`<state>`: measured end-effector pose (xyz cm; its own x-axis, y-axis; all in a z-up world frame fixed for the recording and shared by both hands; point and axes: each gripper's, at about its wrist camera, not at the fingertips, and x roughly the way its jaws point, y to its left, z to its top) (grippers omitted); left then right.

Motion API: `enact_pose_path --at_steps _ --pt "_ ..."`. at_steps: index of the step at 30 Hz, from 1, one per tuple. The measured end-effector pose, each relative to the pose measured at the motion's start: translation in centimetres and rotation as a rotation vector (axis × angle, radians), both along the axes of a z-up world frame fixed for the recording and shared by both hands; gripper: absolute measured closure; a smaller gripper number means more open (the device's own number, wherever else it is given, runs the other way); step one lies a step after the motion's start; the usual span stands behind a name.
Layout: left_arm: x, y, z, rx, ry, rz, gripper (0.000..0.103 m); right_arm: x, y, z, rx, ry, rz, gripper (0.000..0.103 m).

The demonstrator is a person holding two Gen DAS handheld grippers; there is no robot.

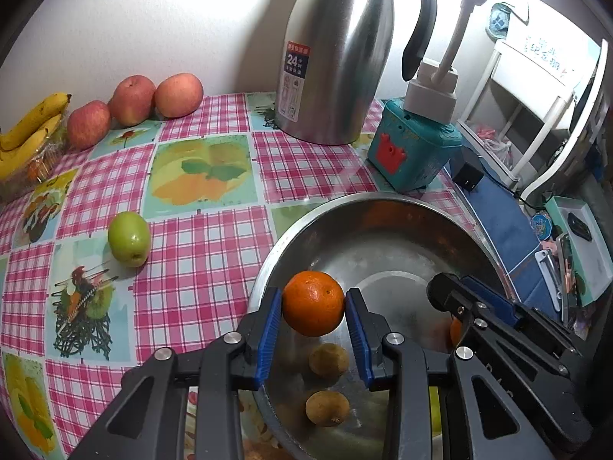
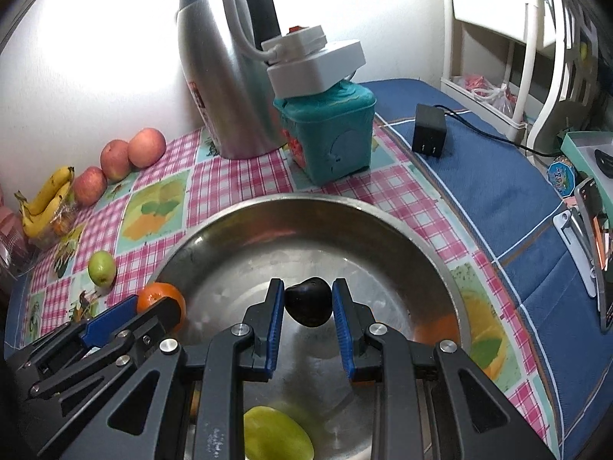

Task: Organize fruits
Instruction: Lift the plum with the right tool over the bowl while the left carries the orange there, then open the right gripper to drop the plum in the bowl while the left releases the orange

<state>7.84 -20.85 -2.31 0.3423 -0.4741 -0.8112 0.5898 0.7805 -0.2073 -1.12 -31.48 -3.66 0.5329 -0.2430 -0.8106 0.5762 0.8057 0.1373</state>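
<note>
- Left wrist view counts: three red apples [image 1: 132, 100] in a row, one bunch of bananas [image 1: 28, 130], one green apple [image 1: 129, 238], one orange [image 1: 313, 303], two brownish kiwifruit [image 1: 328, 359], one steel bowl [image 1: 387, 207], one steel thermos jug [image 1: 333, 53], one teal box [image 1: 413, 153].
- Left gripper [image 1: 313, 306]: its blue pads [image 1: 268, 329] stand a modest way apart and pinch the orange at either side, holding it above the bowl's near-left part. The green apple lies on the checked tablecloth [image 1: 210, 245] well to the left of the fingers; the red apples and bananas sit far beyond them, by the wall.
- Right gripper [image 2: 308, 303]: jaws drawn close, pinching a small dark, near-black fruit [image 2: 308, 302] between the blue pads, over the middle of the bowl [image 2: 306, 201]. What kind of fruit it is cannot be told.
- The two grippers sit side by side, each showing at the edge of the other's view.
- Bowl contents: the two kiwifruit lie on the bottom below the left fingers; a yellow-green fruit [image 2: 277, 437] lies under the right fingers, near the camera. An orange shape [image 2: 436, 327] shows low by the bowl's right wall; fruit or reflection, I cannot tell.
</note>
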Motion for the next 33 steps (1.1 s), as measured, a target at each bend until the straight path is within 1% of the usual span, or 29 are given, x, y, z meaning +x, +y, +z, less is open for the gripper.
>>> enact_pose_path --at_steps 12,14,15,16,17,18,19,28,33 --pt "0.1 -0.1 -0.2 0.007 0.016 -0.006 0.065 -0.1 -0.3 -0.6 0.026 0.029 -0.016 0.076" --pt "0.1 0.0 0.0 0.002 0.019 -0.005 0.062 -0.1 -0.4 -0.6 0.024 0.029 -0.019 0.076" --pt "0.1 0.0 0.1 -0.005 0.019 -0.005 0.060 -0.2 -0.4 -0.5 0.020 0.028 -0.022 0.076" --pt "0.0 0.1 0.3 -0.010 0.015 -0.004 0.055 -0.2 -0.5 -0.4 0.016 0.025 -0.026 0.075" --pt "0.0 0.1 0.6 -0.014 0.010 -0.006 0.053 -0.2 -0.5 -0.3 0.010 0.022 -0.030 0.074" --pt "-0.1 0.0 0.8 -0.016 0.004 -0.008 0.053 -0.3 -0.6 -0.1 0.005 0.020 -0.036 0.068" --pt "-0.1 0.0 1.0 -0.017 0.001 -0.009 0.053 -0.4 -0.6 0.1 0.004 0.017 -0.039 0.065" --pt "0.3 0.6 2.8 -0.026 -0.021 0.018 0.053 -0.9 -1.1 2.3 -0.007 -0.029 -0.063 0.065" --pt "0.8 1.3 3.8 -0.027 -0.030 0.049 0.050 -1.0 -1.1 3.2 -0.014 -0.037 -0.066 0.065"
